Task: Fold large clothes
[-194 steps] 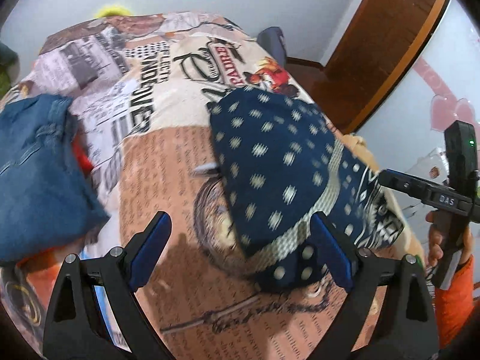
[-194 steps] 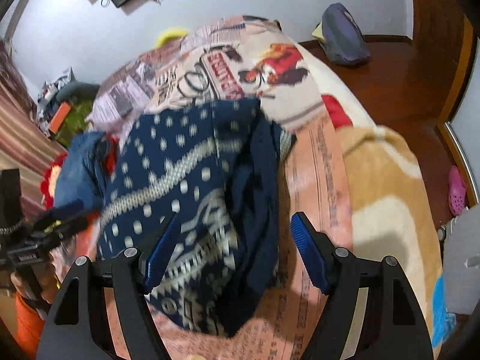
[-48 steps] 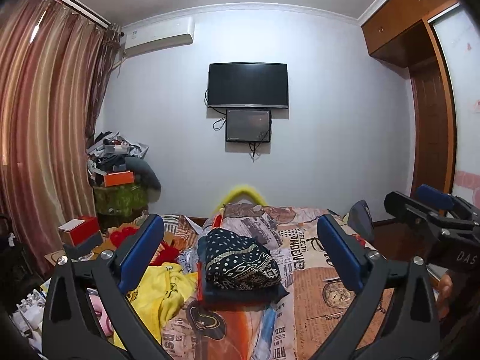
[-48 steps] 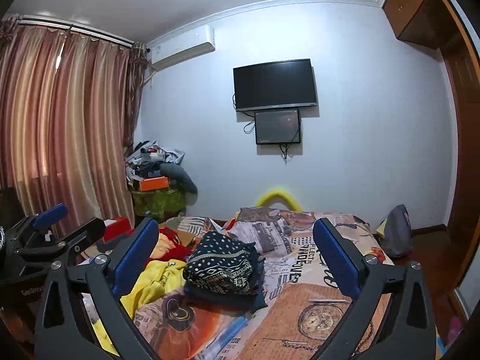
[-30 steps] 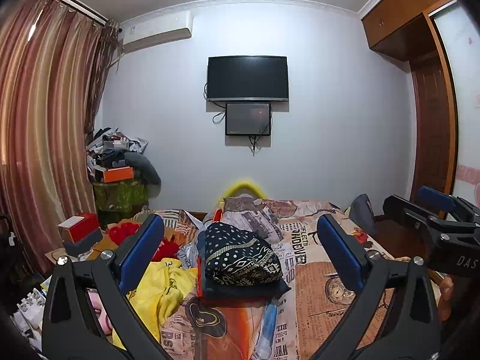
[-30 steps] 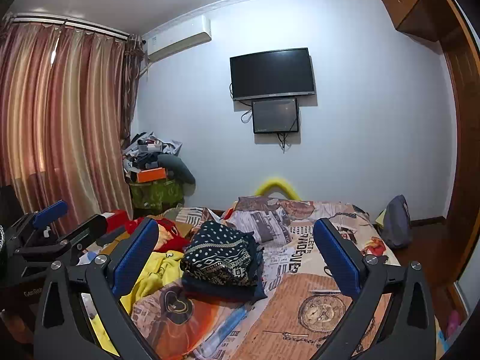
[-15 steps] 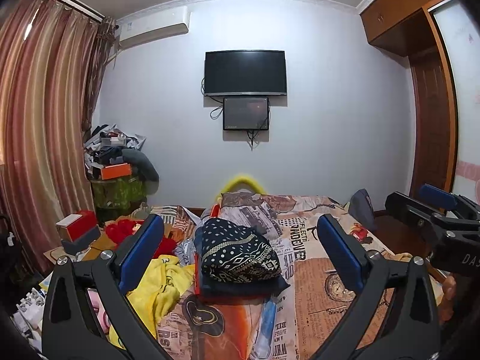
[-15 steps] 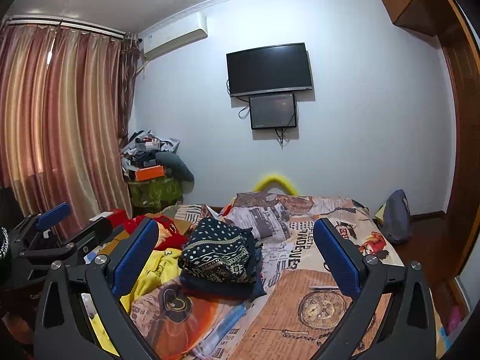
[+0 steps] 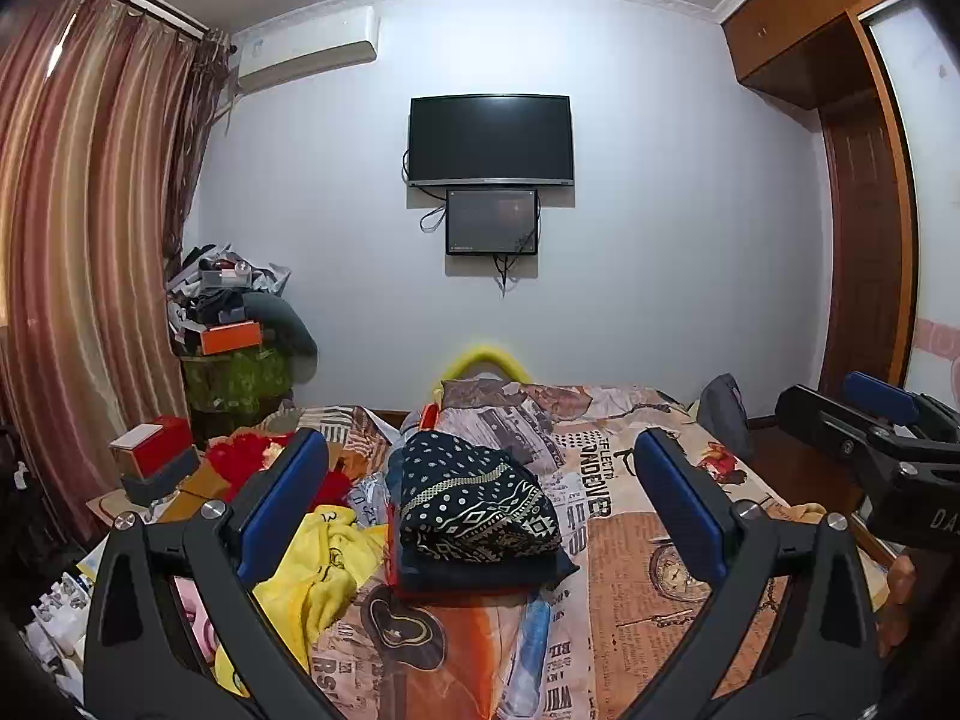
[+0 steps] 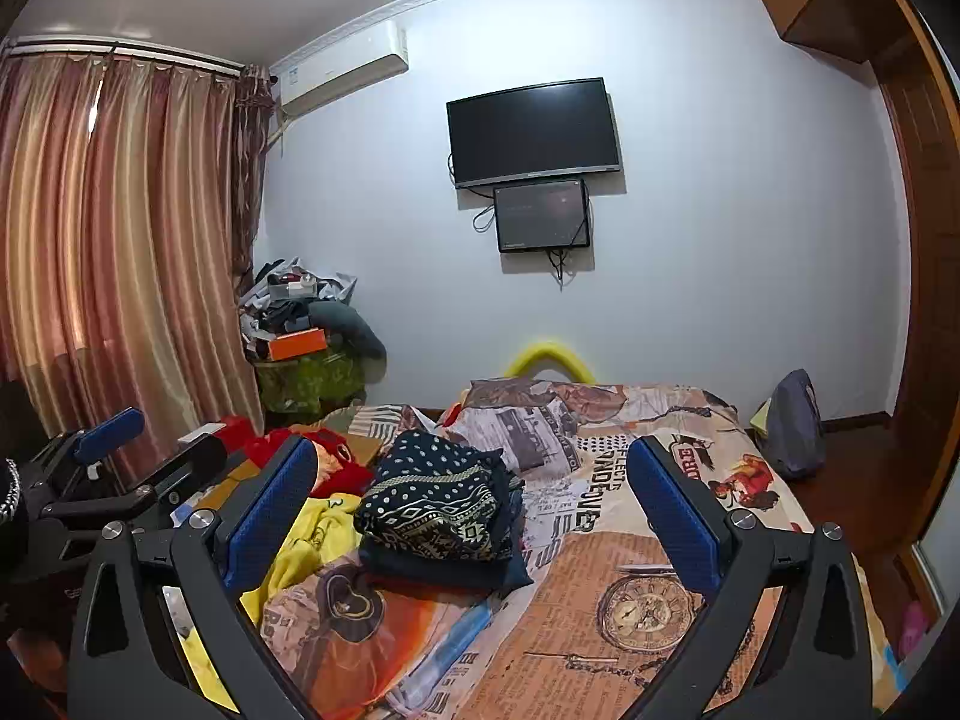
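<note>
Both grippers hang back from the bed (image 9: 630, 546), level and pointed at the far wall. The left gripper (image 9: 480, 501) is spread wide and empty; the right gripper (image 10: 474, 507) is spread wide too, holding nothing. The folded dark patterned garment (image 9: 474, 501) sits on a small stack at the middle of the bed, well apart from both. Beside it lies a crumpled yellow garment (image 9: 318, 564), likely next. Best approach: come in low, pinch two corners, and drag it onto bare bedspread before folding.
</note>
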Demonstrator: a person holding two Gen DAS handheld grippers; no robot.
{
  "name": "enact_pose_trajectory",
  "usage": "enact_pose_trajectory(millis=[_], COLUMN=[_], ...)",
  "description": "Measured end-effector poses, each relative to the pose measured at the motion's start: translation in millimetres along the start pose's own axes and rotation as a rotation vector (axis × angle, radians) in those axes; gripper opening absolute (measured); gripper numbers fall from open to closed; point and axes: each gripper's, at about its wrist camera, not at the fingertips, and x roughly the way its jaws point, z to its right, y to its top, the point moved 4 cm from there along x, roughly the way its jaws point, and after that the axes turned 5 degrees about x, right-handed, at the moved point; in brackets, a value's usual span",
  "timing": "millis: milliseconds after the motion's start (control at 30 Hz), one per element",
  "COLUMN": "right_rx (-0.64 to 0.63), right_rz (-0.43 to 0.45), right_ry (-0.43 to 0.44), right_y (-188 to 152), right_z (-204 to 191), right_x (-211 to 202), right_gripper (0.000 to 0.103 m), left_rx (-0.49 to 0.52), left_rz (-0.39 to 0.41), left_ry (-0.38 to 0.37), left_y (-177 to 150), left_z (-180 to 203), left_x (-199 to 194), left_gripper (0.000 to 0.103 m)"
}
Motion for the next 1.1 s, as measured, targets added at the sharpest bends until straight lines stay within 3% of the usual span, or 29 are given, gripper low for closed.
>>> enact_pose_trajectory(millis=[1100], right_rx=[-0.01], right_rz=[0.021], right_ry=[-0.008], right_y=[4.6], right_z=[0.0], right_x=[-9.8], right_gripper=[0.102], left_rx=[-0.016], left_rz=[-0.028], left_ry=[-0.056], left_y=[-3.5], left_z=[-2.7], left_x=[1.9], left_gripper=[0.102])
